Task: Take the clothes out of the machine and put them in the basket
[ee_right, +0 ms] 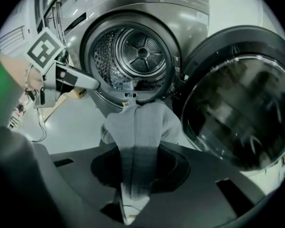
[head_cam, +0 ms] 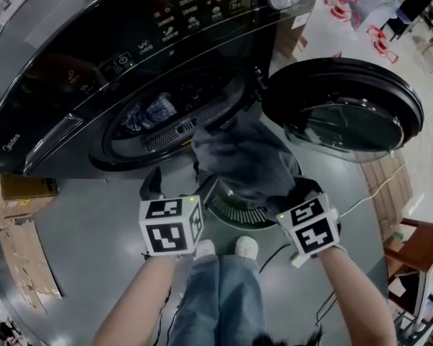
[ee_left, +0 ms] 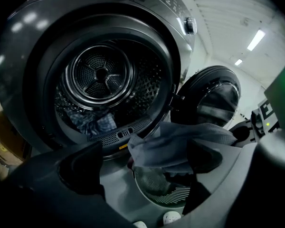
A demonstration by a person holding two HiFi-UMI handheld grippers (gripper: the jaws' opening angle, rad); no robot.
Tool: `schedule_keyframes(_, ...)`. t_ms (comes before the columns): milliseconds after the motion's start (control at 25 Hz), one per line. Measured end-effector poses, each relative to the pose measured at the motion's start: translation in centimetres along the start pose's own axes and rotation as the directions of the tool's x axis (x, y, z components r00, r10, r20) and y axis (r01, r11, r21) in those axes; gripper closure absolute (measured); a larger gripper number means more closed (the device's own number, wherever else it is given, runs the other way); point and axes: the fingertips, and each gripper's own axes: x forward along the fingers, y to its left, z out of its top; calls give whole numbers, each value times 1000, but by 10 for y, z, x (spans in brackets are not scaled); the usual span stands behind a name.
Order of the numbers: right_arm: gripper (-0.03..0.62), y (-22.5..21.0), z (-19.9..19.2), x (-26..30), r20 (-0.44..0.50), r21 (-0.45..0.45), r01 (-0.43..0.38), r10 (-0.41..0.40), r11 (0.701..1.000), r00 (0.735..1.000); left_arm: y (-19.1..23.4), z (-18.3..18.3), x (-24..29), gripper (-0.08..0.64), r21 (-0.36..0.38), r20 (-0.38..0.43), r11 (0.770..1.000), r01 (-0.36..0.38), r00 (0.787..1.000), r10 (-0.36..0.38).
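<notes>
Garments number two: the grey garment (head_cam: 242, 161) hangs over the single basket (head_cam: 231, 209) from the right gripper (ee_right: 133, 196), whose fingers (ee_right: 173, 167) are clenched on it, and the checked garment (head_cam: 155, 110) lies in the machine (head_cam: 58, 71). The left gripper (ee_left: 141, 165) is just beside the right one, both forearms outstretched and both tools tilted down, its fingers (ee_left: 80, 167) released and empty. The machine front reads "midea"; the panel text is too small to read.
</notes>
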Motion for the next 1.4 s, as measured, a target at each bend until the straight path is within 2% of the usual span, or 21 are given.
schedule_keyframes(160,501,1,-15,-3,-36,33,-14,15,999,999,-6,-3,-2,3,-2,-5,1000,5,1000,-5)
schedule_keyframes(320,502,-8,-16,-14,-45,116,16,-11,993,999,-10,-6,-4,3,9,-10,1000,14,1000,-14)
schedule_keyframes(440,503,-6,-6,-30,-21,132,10,-7,991,1000,-7,-10,-6,3,8,-22,1000,11,1000,-11)
schedule_keyframes(640,508,-4,-2,-45,-54,129,-11,18,992,998,-5,-9,-11,3,2,-24,1000,9,1000,-9)
schedule_keyframes(800,532,0,12,-73,23,193,-16,12,981,1000,-5,-12,-14,3,29,-37,999,17,999,-16)
schedule_keyframes(960,535,7,28,-85,59,185,-27,17,982,998,-2,-9,-17,3,13,-33,1000,12,999,-11)
schedule_keyframes(1080,535,10,31,-78,50,181,-33,24,983,998,-4,-6,-18,3,16,-28,1000,17,999,-16)
schedule_keyframes(1240,535,6,25,-50,21,225,-30,26,974,999,-2,-7,-16,3,16,-29,1000,17,999,-16)
schedule_keyframes(1400,532,10,7,-14,-68,250,-28,47,968,997,0,-15,-13,3,10,-39,1000,16,999,-15)
